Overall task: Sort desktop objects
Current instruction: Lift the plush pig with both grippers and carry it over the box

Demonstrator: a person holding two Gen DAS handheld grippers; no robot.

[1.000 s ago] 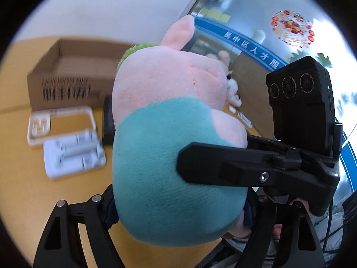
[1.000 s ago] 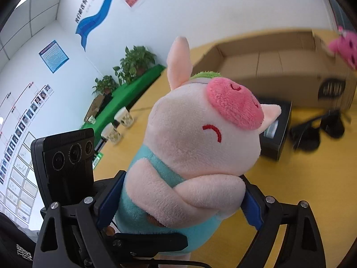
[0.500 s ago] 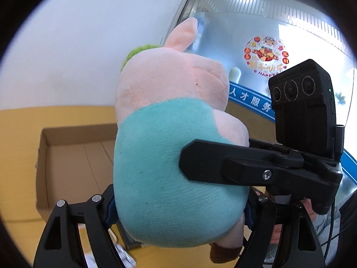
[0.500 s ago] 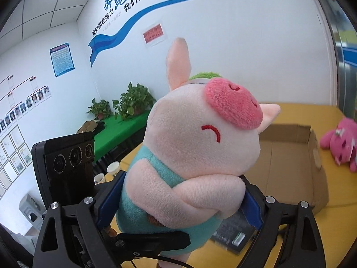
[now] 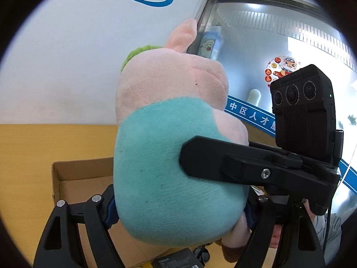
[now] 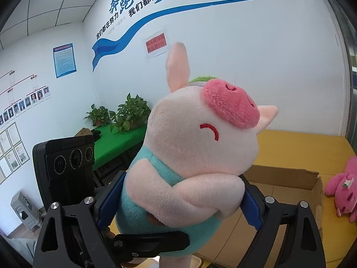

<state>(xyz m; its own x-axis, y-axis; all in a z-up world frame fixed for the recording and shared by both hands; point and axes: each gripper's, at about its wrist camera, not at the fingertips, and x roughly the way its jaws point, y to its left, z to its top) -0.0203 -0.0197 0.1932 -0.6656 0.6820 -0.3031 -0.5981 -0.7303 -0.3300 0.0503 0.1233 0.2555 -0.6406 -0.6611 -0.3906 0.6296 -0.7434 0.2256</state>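
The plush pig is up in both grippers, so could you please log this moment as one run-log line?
left gripper: shut on plush pig | right gripper: shut on plush pig | pig: lifted above cardboard box | pink plush toy: on table beside box

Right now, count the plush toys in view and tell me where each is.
2. The pig plush is clamped between both grippers above the cardboard box. The pink plush lies on the table right of the box. Others may be hidden.
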